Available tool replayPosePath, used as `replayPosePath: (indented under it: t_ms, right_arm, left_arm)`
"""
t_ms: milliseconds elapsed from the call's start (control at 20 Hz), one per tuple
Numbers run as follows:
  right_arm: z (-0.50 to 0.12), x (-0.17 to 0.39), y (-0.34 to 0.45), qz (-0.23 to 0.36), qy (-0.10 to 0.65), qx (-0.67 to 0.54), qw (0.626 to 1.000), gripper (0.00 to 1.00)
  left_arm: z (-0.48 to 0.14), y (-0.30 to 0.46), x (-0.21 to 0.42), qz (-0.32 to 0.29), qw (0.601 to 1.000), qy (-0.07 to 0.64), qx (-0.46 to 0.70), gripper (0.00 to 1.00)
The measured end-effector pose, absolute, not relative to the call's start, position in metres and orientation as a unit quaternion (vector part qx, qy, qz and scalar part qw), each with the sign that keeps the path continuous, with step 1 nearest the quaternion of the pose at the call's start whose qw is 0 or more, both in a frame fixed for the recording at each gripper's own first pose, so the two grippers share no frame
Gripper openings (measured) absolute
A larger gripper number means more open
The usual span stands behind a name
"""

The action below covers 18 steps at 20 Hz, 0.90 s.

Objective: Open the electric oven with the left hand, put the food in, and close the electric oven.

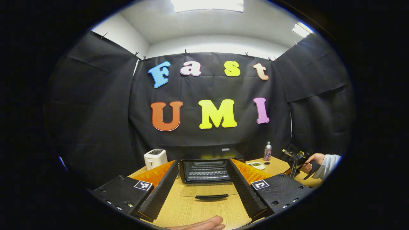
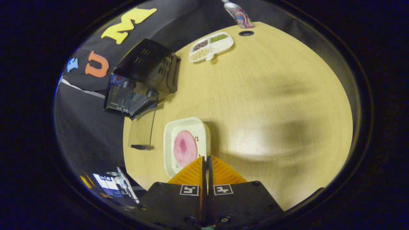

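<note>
Oven door [image 1: 209,191] down, plate [image 2: 185,145] near table edge

Black electric oven [image 1: 207,169] on a pale wood table [image 2: 262,95] — pink food [image 2: 185,148] on a white plate [image 2: 169,140].

text: none readable | square black-and-white markers [image 2: 206,189] sat on the claw body behind the fingers: patterns, no words | bottle [image 2: 238,14] far ahead: label too blurred

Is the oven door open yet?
Open. In the left gripper view the oven's glass door lies folded down flat toward the table, handle nearest the camera, and the wire rack inside is exposed.
</note>
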State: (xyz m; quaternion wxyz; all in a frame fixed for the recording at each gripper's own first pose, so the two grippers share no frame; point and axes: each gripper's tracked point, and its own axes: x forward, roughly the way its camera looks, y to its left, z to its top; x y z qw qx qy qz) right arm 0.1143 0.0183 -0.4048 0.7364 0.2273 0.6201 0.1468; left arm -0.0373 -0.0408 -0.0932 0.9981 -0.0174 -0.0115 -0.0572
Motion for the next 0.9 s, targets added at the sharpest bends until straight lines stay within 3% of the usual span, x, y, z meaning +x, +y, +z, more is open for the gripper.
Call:
replayPosePath:
  t_ms: [300, 550, 900]
  right_arm:
    - [-0.362, 0.107, 0.03, 0.156, 0.595, 0.235, 0.753, 0.01]
    - [-0.335, 0.102, 0.082, 0.195, 0.584, 0.262, 0.743, 0.04]
    - [-0.339, 0.113, 0.155, 0.2, 0.575, 0.299, 0.735, 0.0]
  left_arm:
    - [-0.096, -0.027, -0.046, -0.058, 0.998, -0.003, -0.023, 0.96]
    - [-0.099, -0.013, -0.05, -0.054, 0.998, -0.001, -0.019, 0.96]
    - [-0.105, 0.012, -0.055, -0.041, 0.999, -0.004, -0.006, 0.96]
